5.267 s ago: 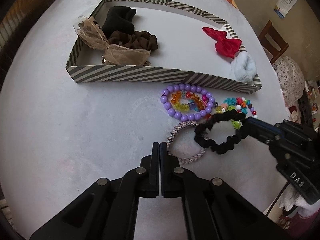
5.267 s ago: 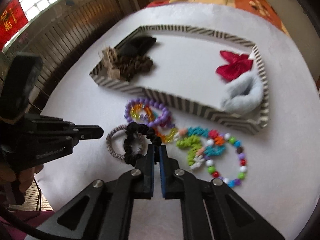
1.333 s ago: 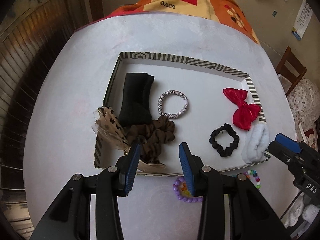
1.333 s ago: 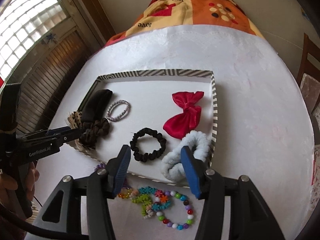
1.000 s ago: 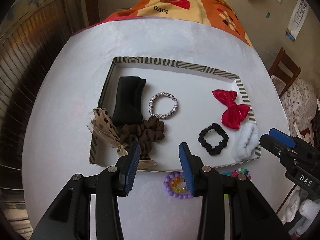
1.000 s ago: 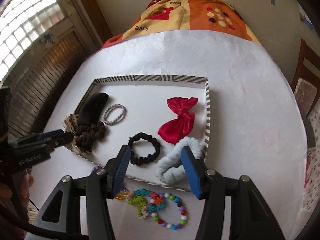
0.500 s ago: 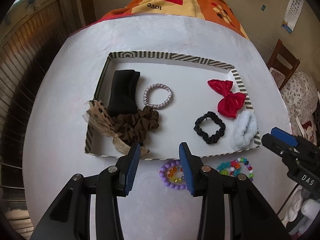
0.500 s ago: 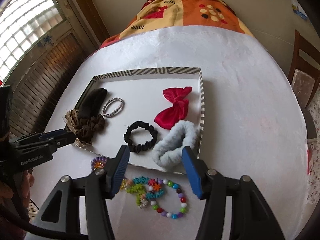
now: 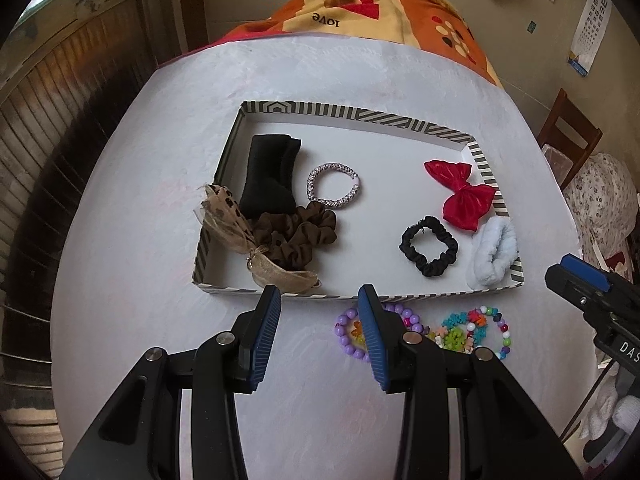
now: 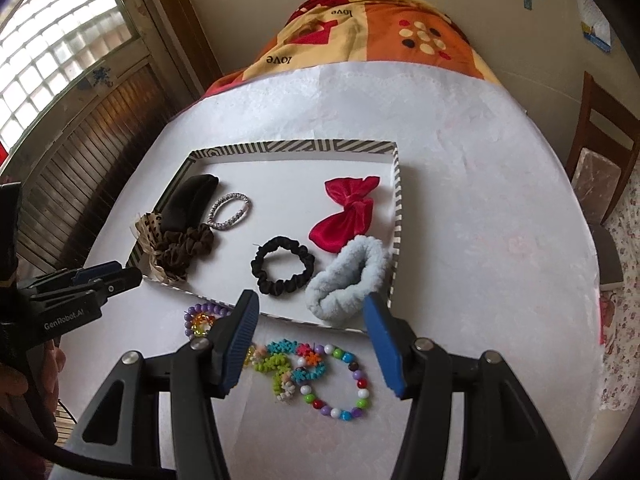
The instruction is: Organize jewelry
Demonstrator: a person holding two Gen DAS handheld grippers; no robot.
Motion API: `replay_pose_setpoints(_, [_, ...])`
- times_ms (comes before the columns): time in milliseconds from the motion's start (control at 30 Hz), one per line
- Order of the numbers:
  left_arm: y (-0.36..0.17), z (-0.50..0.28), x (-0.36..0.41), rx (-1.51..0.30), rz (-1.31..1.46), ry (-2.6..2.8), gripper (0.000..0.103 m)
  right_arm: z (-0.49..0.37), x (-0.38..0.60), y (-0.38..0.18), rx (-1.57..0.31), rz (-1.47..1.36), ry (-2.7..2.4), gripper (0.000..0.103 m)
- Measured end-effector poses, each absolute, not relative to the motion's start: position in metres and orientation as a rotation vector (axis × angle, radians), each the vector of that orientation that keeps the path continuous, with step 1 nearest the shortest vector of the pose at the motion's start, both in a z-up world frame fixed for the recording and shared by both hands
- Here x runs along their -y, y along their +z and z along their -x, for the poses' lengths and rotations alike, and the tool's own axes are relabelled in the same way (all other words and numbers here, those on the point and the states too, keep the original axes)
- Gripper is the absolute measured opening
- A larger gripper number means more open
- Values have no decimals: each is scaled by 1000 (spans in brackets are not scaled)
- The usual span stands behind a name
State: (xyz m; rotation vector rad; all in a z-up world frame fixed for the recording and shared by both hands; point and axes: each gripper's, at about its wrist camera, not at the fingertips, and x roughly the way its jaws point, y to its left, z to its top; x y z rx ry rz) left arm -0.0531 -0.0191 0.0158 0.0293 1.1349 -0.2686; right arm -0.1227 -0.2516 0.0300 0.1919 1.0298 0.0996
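Left gripper [image 9: 318, 300]: black frame, blue ribbed pads, jaws parted and empty, touching nothing; hangs above the white table covering [image 9: 132, 280], just outside the tray's near wall.

Right gripper [image 10: 310, 312]: same make, jaws spread wide and empty, nothing between the pads; hangs over the loose beads in front of the tray.

Shallow rectangular tray with grey-and-white striped walls [image 9: 352, 114]: rests on the table. Contents:
- black folded fabric piece [image 9: 272, 176], far left corner;
- tan dotted mesh ribbon bow [image 9: 228, 216], draped over the left wall;
- brown satin scrunchie [image 9: 296, 236], touching both;
- silver-pink braided bracelet [image 9: 332, 186], just beside the black fabric;
- black ruffled scrunchie [image 10: 282, 266], centre-right, lying flat;
- red satin bow [image 10: 346, 214], near the right wall;
- pale blue fluffy scrunchie [image 10: 348, 282], near right corner.

Outside the tray, on the table along its near wall:
- purple round-bead bracelet [image 9: 348, 338] ringing orange and yellow beads;
- multicoloured bead bracelet [image 10: 344, 384], touching flower-shaped bead strands [image 10: 288, 364].
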Motion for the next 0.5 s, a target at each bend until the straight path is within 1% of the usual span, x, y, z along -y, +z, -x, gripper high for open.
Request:
replay_pose_setpoints(267, [21,67,18,-1104,-61,-263,31,138,254,36,-1020,-181,89,58])
replay_pose_setpoints(500, [17,80,20,-1105,-88,-271,31,154,257,33,-1034,-180,79,60])
